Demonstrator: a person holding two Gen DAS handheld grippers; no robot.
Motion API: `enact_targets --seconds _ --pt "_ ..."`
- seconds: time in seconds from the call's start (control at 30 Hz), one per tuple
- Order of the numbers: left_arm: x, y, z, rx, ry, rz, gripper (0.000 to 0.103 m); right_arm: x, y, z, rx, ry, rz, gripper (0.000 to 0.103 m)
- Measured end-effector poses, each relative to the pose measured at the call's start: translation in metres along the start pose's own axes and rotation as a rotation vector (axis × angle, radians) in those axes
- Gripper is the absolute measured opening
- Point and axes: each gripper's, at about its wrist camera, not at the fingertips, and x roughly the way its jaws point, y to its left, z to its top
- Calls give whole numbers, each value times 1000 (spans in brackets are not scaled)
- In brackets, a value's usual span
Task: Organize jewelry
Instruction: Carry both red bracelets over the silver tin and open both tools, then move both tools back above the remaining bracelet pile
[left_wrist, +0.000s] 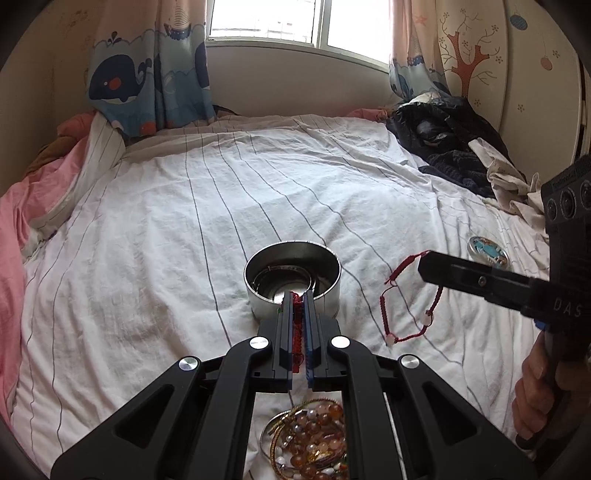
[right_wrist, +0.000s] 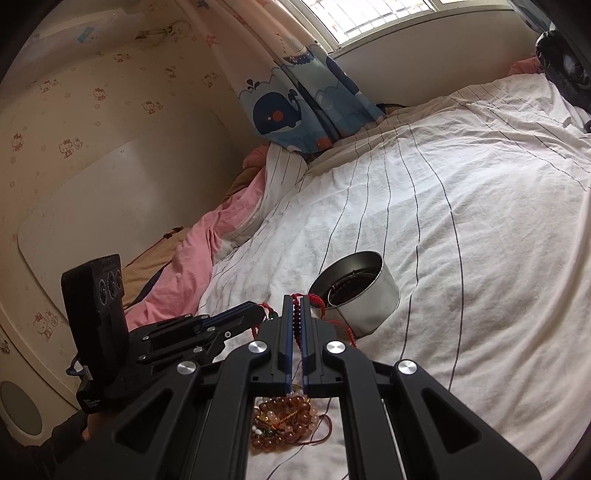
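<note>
Clearly light and limp: thin red braided cord bracelet with pale beads (left_wrist: 406, 299), strung between both clamped grippers above the striped bed (left_wrist: 184, 221), beside the round steel tin (left_wrist: 291, 280). Best gripped on cord, not slippery beads.

White sheet (left_wrist: 221, 206) striped grey; red cord bracelet (left_wrist: 388, 295) (pale beads); amber beads (left_wrist: 314, 435); silver tin (left_wrist: 291, 280); whale-printed curtain (left_wrist: 147, 81).

A tin (left_wrist: 291, 280) is set on the bed sheet (left_wrist: 184, 229), with bangles lying in it. A heap of beads (left_wrist: 314, 443) is found nearer than the tin. To the tin's right a cord bracelet (left_wrist: 406, 295) is held up, a lid (left_wrist: 489, 251) beyond it.
</note>
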Motion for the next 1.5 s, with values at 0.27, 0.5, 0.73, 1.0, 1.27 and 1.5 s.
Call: enact_targets --seconds 0.27,0.5,0.73,1.0,1.27,1.5 --pt "33 5 48 -94 -34 -137 5 12 -4 29 -17 -29 9 4" --pt "104 31 41 -187 154 -82 12 30 -14 48 -15 -31 11 4" --pt "83 66 28 -225 118 -2 49 52 -15 57 3 -21 53 4" --pt "54 76 1 -199 124 64 63 89 -28 41 -14 113 -213 11" --pt "21 55 -36 -145 136 129 76 42 -35 0 -3 128 -266 38" --pt "-8 42 -74 -182 135 175 77 4 -37 -57 78 128 -300 44"
